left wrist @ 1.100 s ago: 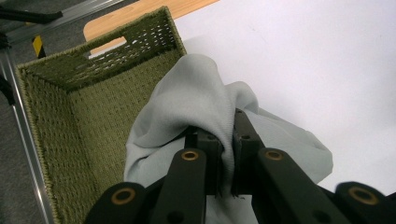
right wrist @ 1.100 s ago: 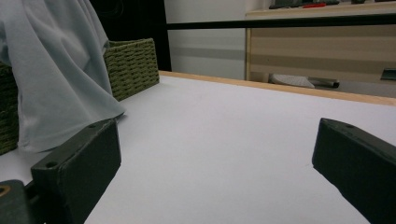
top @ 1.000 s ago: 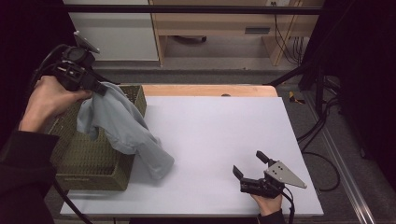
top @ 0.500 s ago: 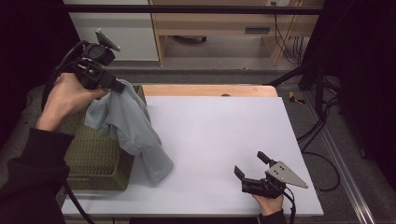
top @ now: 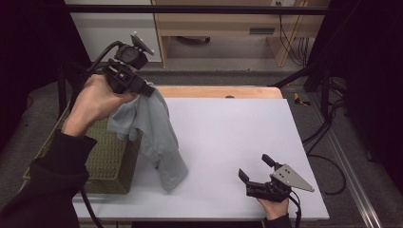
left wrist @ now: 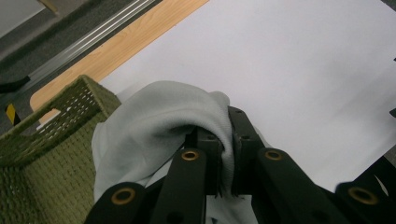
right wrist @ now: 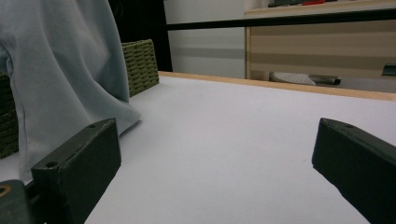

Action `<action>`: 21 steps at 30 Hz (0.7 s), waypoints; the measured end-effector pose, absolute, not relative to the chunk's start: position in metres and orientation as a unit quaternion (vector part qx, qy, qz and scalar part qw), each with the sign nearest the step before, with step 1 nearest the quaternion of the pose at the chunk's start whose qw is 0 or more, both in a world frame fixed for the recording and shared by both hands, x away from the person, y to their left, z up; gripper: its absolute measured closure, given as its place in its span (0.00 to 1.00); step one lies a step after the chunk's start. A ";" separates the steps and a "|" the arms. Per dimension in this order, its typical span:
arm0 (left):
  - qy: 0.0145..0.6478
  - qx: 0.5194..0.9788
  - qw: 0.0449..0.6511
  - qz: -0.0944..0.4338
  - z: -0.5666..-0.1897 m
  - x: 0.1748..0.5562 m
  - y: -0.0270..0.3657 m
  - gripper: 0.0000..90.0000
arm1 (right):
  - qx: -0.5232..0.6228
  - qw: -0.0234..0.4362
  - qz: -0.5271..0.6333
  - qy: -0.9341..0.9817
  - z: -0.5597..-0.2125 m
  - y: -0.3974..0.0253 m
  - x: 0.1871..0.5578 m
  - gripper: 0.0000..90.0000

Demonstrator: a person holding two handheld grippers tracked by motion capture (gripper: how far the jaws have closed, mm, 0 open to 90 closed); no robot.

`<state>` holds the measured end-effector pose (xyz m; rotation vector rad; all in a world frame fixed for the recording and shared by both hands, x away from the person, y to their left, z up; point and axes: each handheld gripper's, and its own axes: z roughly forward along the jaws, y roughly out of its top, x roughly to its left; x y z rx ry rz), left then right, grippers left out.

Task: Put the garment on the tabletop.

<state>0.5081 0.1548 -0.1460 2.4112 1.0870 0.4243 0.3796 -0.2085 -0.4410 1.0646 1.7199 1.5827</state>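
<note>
A light grey garment (top: 154,137) hangs from my left gripper (top: 142,90), held high above the table's left side. The jaws are shut on a bunched fold of the garment (left wrist: 177,121). Its lower end trails down onto the white tabletop (top: 228,137), just right of a green woven basket (top: 107,161). My right gripper (top: 256,171) rests open near the table's front right edge, nothing between its fingers (right wrist: 79,163). From there the garment (right wrist: 65,79) hangs at the left with the basket (right wrist: 140,65) behind it.
A bare wooden strip (top: 218,91) runs along the table's far edge. Beyond it stand a wooden shelf unit (top: 214,23) and cables on the floor (top: 332,147). A black frame bar (top: 190,9) crosses the top.
My left gripper has risen and moved right, lifting the grey garment out of the basket so it hangs longer. The right gripper has stayed still.
</note>
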 end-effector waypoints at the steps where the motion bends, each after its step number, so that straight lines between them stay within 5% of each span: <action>1: 0.392 0.878 0.228 0.155 -0.147 0.508 0.152 0.94 | 0.398 0.282 0.590 0.643 -0.441 -0.209 0.380 0.02; 21: 0.319 0.911 0.231 0.123 -0.169 0.500 0.084 0.94 | 0.396 0.279 0.596 0.640 -0.440 -0.209 0.379 0.02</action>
